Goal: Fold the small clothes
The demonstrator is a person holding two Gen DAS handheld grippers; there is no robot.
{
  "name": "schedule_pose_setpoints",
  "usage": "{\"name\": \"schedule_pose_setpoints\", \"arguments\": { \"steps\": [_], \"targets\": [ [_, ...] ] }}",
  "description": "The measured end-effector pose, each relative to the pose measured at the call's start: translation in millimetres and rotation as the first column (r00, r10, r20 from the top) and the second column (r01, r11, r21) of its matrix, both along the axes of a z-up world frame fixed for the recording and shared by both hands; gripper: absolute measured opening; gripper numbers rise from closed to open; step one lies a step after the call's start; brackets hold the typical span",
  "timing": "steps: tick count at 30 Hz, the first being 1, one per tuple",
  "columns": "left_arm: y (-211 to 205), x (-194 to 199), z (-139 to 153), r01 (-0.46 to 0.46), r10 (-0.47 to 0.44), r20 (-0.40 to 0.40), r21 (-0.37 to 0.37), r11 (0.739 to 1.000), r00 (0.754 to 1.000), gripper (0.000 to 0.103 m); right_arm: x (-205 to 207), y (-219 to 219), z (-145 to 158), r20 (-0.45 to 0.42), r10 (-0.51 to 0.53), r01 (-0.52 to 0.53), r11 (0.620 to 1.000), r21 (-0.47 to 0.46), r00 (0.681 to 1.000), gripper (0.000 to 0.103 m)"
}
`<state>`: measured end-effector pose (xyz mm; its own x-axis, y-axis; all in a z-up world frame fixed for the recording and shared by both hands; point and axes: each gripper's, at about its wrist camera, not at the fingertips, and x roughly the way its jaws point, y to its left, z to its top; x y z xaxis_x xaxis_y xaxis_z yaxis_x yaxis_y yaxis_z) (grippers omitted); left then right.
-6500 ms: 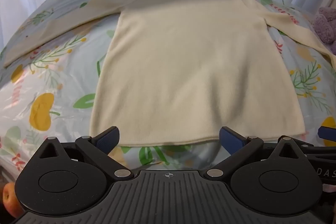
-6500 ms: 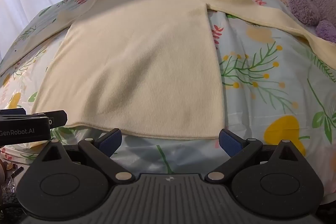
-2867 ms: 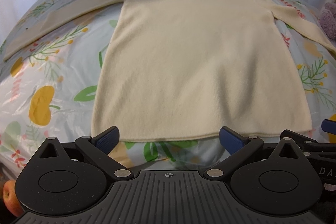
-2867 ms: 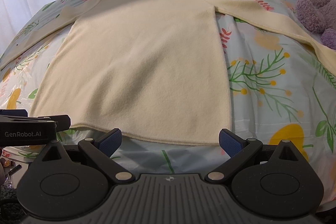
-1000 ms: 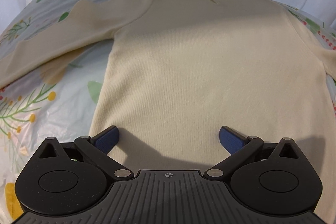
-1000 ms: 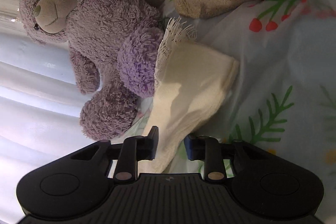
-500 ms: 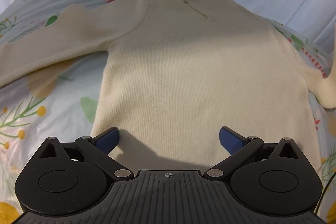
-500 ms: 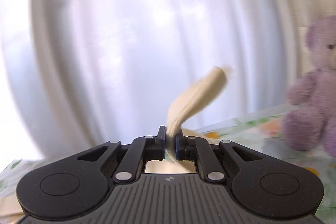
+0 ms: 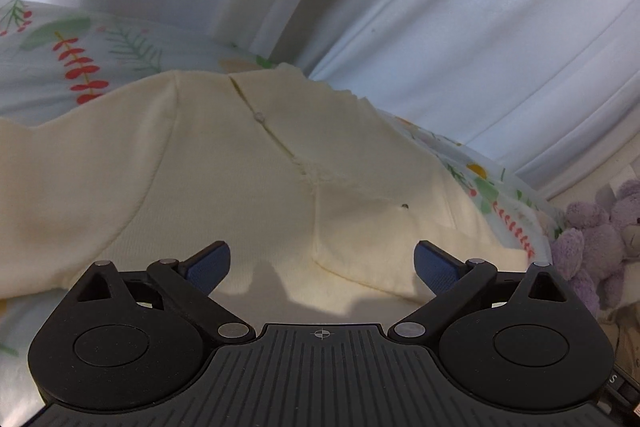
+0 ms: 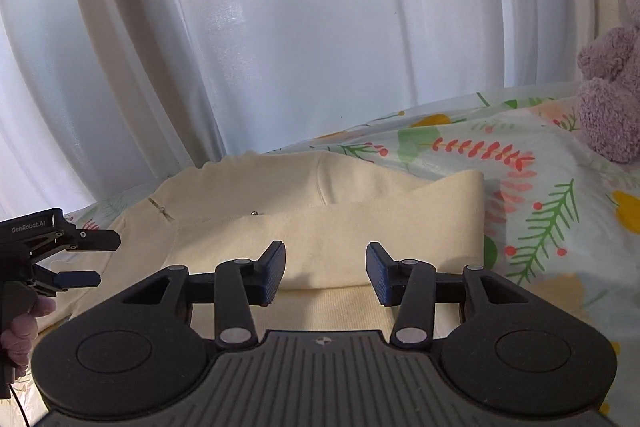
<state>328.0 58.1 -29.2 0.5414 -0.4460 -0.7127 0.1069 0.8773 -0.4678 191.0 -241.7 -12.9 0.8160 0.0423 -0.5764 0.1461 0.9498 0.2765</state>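
Observation:
A cream long-sleeved top (image 9: 240, 195) lies flat on the floral bed sheet (image 9: 48, 59), neck toward the curtain. Its right sleeve (image 10: 360, 223) is folded across the chest; in the left wrist view the sleeve's end (image 9: 384, 247) lies on the body. My left gripper (image 9: 322, 263) is open and empty, low over the chest. It also shows at the left of the right wrist view (image 10: 86, 259). My right gripper (image 10: 326, 275) is open and empty just above the folded sleeve. The left sleeve (image 9: 60, 167) lies spread out to the left.
White curtains (image 10: 280, 27) hang close behind the bed. A purple plush bear (image 9: 592, 239) sits at the right edge of the bed, also in the right wrist view (image 10: 612, 99). Bare floral sheet (image 10: 540, 211) lies to the right of the top.
The right gripper carried the right sleeve's cuff over from beside the bear, laid it across the chest and opened. The left gripper moved up toward the neck, still open.

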Motion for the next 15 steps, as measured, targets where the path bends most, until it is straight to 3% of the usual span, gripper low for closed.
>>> {"name": "schedule_pose_setpoints", "arguments": {
  "steps": [1, 5, 7, 9, 10, 11, 15],
  "targets": [
    [-5, 8, -4, 0.005, -0.005, -0.018, 0.008, 1.000, 1.000, 0.085, -4, -5, -4, -0.015, -0.009, 0.009, 1.000, 0.020, 1.000, 0.044],
    [-21, 33, -22, 0.047, -0.045, -0.119, 0.010, 0.999, 0.992, 0.072, -15, -26, -12, -0.043, -0.039, 0.041, 0.997, 0.071, 0.998, 0.044],
    [-28, 41, -29, 0.077, -0.076, -0.156, 0.001, 0.997, 0.985, 0.059, -15, -34, -15, -0.052, -0.052, 0.056, 0.995, 0.081, 0.997, 0.044],
    [-31, 44, -29, 0.082, -0.082, -0.143, -0.002, 0.997, 0.986, 0.058, -15, -38, -17, -0.058, -0.059, 0.065, 0.994, 0.093, 0.997, 0.044],
    [-33, 47, -30, 0.086, -0.086, -0.148, -0.006, 0.996, 0.985, 0.052, -14, -42, -19, -0.065, -0.065, 0.072, 0.992, 0.105, 0.996, 0.044],
    [-34, 50, -30, 0.083, -0.083, -0.153, -0.008, 0.997, 0.985, 0.046, -14, -43, -21, -0.070, -0.069, 0.076, 0.991, 0.111, 0.995, 0.044],
    [-43, 53, -34, 0.108, -0.105, -0.154, 0.014, 0.994, 0.983, 0.007, -6, -46, -29, -0.094, -0.072, 0.086, 0.985, 0.148, 0.993, 0.043]
  ]
}}
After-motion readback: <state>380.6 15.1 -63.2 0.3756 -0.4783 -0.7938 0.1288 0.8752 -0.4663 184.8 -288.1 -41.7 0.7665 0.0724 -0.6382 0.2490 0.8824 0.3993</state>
